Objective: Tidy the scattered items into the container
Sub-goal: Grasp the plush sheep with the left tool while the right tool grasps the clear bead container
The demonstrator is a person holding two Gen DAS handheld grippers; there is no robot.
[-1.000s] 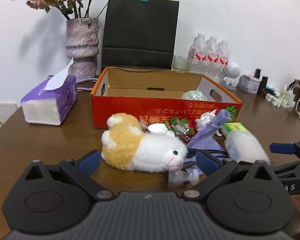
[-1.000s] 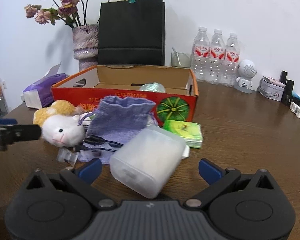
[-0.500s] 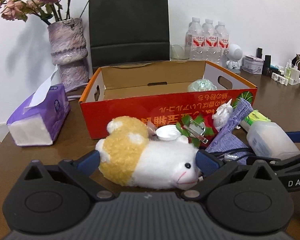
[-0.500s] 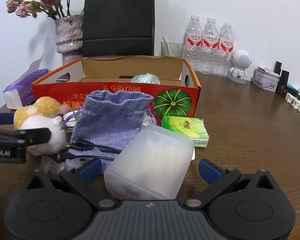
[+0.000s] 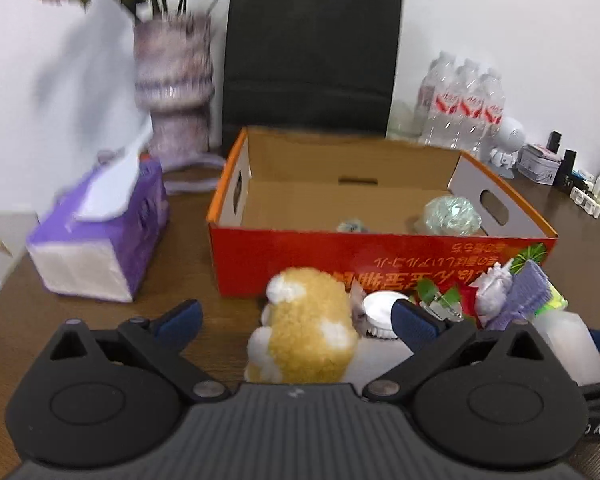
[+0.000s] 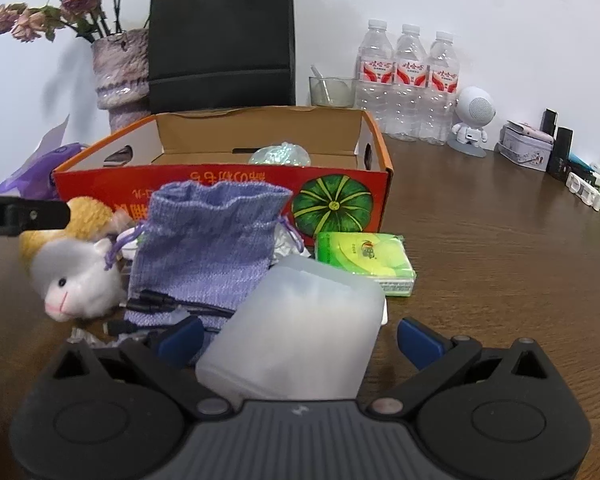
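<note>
Right wrist: both tools (image 6: pixel 299 335) (image 5: pixel 296 317) spread over cluttered brown table (image 6: pixel 500 248); white wall (image 6: pixel 500 20) behind.

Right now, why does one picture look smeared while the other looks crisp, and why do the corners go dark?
Left wrist view: motion blur smears the vase, flowers and tissue box; the plush hamster is soft too. Right wrist view: sharp, so the bottle labels show clearly, with a soft shadow of the flowers on the wall. Both views: the fisheye lens bends straight edges and leaves dark corners.
</note>
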